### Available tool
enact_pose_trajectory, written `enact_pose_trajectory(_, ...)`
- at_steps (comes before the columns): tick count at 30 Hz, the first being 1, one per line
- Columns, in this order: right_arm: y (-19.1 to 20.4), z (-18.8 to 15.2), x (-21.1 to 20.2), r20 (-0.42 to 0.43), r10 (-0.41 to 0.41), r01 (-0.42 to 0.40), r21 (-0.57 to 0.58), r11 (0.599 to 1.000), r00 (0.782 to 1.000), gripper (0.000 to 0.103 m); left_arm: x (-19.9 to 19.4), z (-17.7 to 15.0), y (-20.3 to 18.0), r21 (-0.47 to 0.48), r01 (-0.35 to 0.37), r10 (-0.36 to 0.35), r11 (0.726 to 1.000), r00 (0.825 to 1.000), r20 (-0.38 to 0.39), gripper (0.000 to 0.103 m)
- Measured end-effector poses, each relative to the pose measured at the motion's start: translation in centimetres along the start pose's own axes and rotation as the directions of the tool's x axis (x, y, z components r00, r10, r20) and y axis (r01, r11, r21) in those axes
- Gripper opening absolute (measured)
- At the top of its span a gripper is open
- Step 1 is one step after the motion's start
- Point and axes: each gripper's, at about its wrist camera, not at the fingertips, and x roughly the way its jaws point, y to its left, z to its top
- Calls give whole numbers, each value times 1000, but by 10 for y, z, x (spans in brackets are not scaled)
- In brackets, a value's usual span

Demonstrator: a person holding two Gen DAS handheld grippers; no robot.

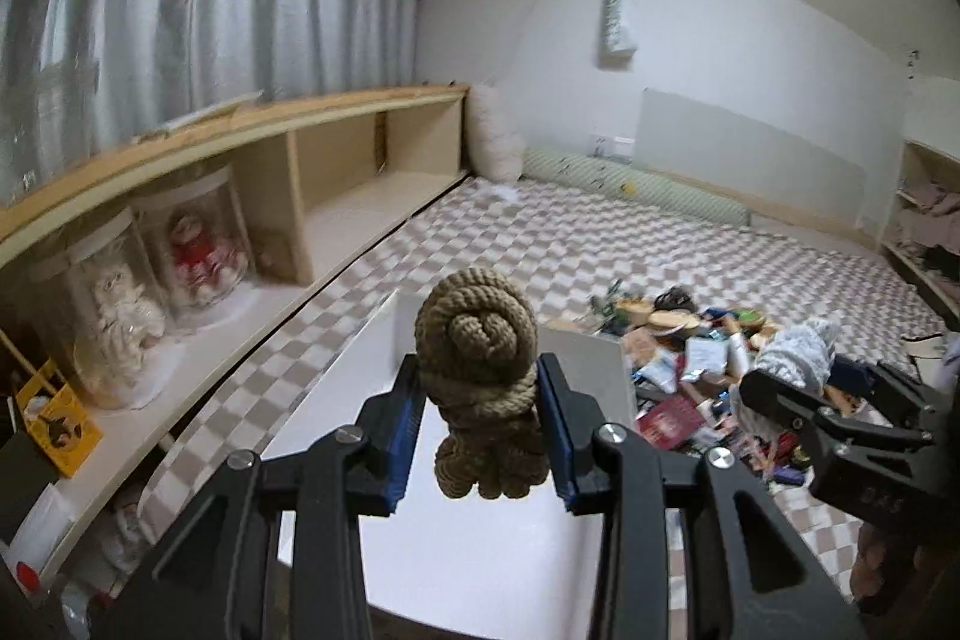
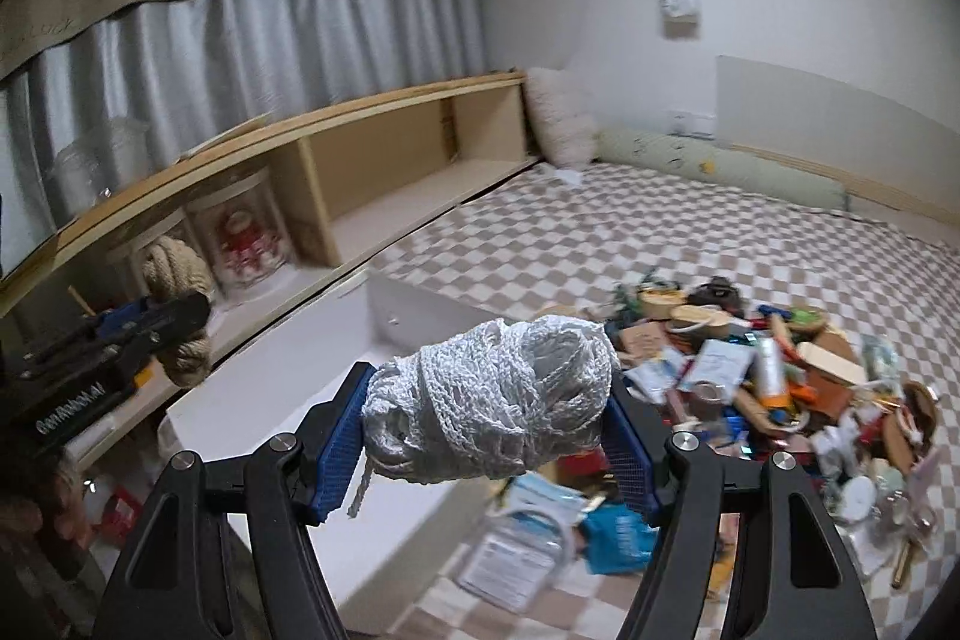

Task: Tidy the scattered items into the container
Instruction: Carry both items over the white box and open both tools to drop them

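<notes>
Above one white container | our left gripper clamps one tan rope bundle | our right gripper clamps one white net bundle

Two grippers: left gripper, right gripper. One brown rope bundle, one white net bundle. One white container. One heap of scattered items, too jumbled to count singly. Two clear jars with dolls on the shelf. One white pillow, one green bolster. One yellow box.
</notes>
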Motion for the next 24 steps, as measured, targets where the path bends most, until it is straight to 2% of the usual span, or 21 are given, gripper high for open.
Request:
enact_pose_trajectory(9,30,-9,45,-85,61,-63,-16,998,994,72,51,-35,30,-26,-52,49,998,990,-132,36)
enact_pose_trajectory(16,42,-18,76,-131,89,-95,-35,995,987,72,81,-49,39,-22,-70,64,997,978,-198,36)
enact_pose_trajectory(24,49,-29,102,-172,104,-113,-44,993,980,72,112,-64,51,-70,-60,37,996,955,-294,38)
